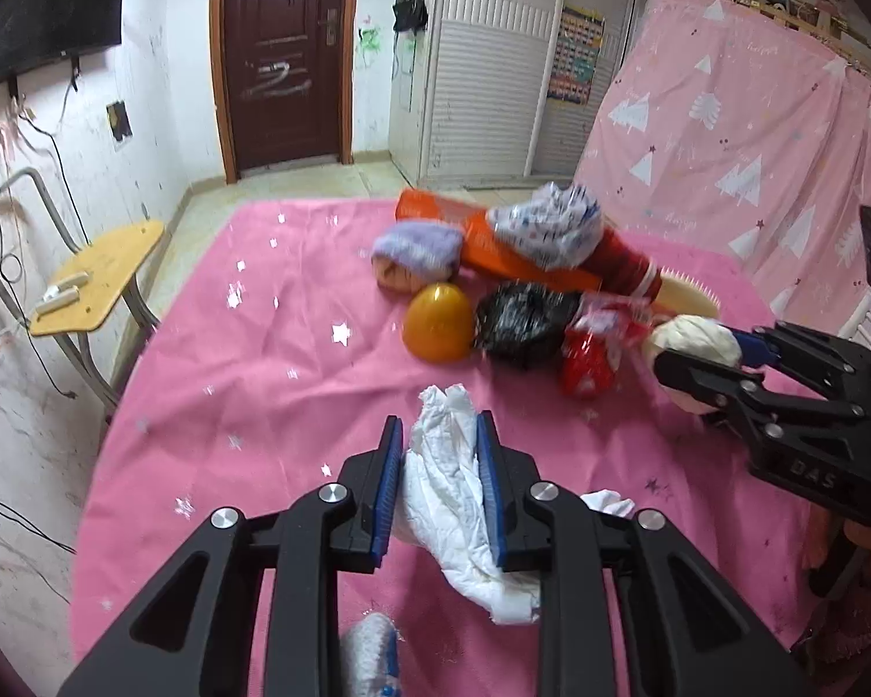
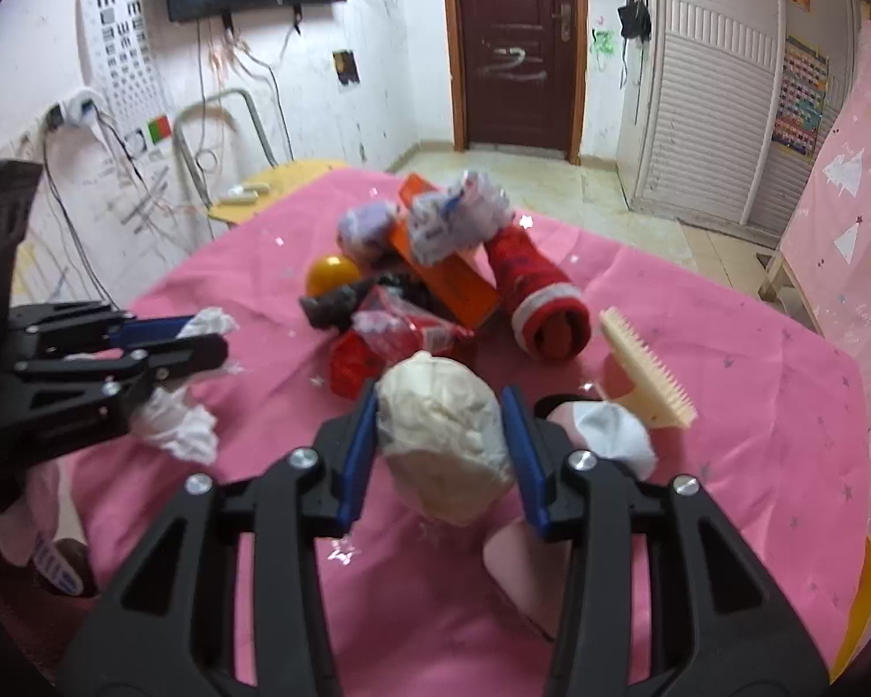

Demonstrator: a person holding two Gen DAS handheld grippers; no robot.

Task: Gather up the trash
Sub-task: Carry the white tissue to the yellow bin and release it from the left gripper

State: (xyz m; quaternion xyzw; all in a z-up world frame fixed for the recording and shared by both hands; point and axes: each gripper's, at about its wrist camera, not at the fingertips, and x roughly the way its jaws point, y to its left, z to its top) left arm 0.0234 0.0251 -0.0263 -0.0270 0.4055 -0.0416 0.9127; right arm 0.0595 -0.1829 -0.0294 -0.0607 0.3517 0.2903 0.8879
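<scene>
Pink star-print cloth [image 1: 273,383] over counter; dark door [image 1: 284,52] behind.

Left gripper [image 1: 440,435]: narrowed to slim gap, blue pads [image 1: 390,493] pinching crumpled white tissue [image 1: 447,499] from both sides, tissue trailing down onto cloth.

Right gripper [image 2: 438,406]: partly closed, pads [image 2: 357,459] pressed against both flanks of cream wad of paper [image 2: 444,435], wad low over cloth.

Remaining clutter near counter centre: yellow ball [image 1: 437,322], black bag [image 1: 522,319], red wrapper [image 1: 589,360], orange box [image 1: 493,238], cream comb [image 2: 650,374].
</scene>
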